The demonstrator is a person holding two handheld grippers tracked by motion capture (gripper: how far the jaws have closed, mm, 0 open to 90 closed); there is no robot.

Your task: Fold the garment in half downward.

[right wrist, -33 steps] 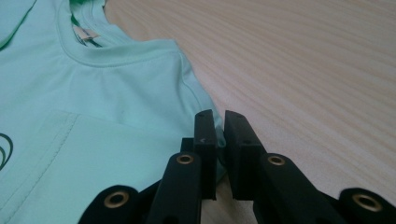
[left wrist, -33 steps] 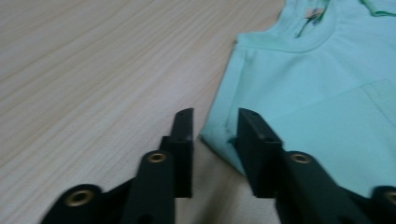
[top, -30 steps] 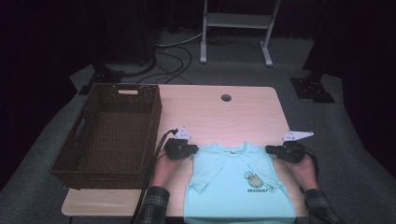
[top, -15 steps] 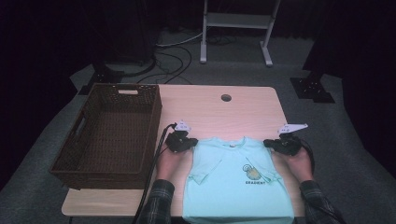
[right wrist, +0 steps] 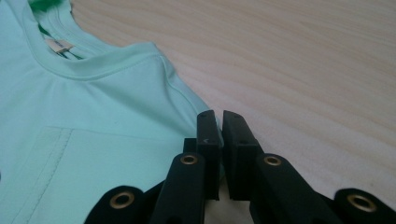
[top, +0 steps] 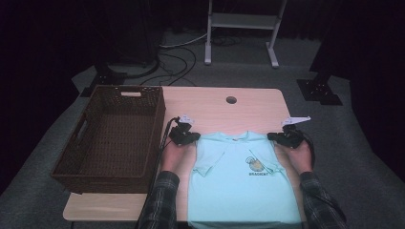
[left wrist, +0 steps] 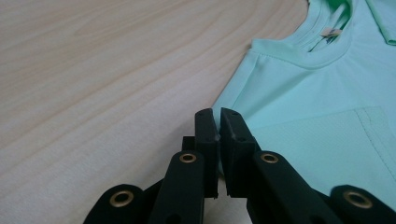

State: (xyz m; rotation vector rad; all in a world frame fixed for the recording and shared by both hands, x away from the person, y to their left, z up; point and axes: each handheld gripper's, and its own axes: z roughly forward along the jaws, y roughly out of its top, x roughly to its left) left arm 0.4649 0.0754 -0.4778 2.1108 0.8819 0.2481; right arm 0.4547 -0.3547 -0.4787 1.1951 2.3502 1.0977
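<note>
1. My left claw is nearly closed, pinching the edge of the mint T-shirt at one shoulder; a thin slit shows between the jaws.
2. My right claw is closed the same way on the other shoulder edge.
3. The T-shirt lies flat on the bench, front up, sleeves folded in; the wicker basket stands beside it.
</note>
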